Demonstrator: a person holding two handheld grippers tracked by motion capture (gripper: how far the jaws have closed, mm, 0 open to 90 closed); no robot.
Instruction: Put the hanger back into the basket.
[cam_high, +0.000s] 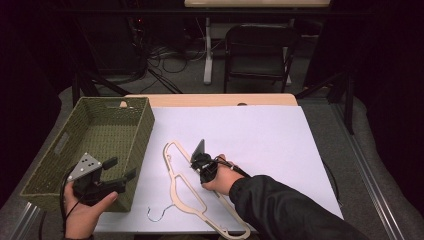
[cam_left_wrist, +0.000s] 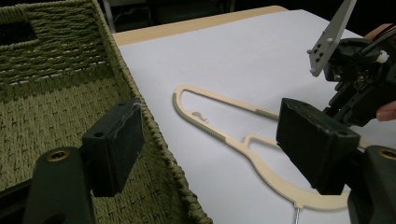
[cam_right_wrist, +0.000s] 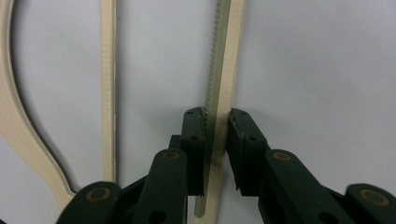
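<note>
Cream hanger (cam_high: 192, 192) lying flat on the white sheet (cam_high: 260, 135), its lower end cut off at the frame edge and its middle hidden under the right gripper (cam_right_wrist: 217, 116), whose jaws clamp the ridged bar. Left gripper (cam_left_wrist: 210, 135), jaws wide and holding nothing, hovers at the near corner of the woven basket (cam_high: 47, 165). Wire hook (cam_high: 161, 212) faint.
</note>
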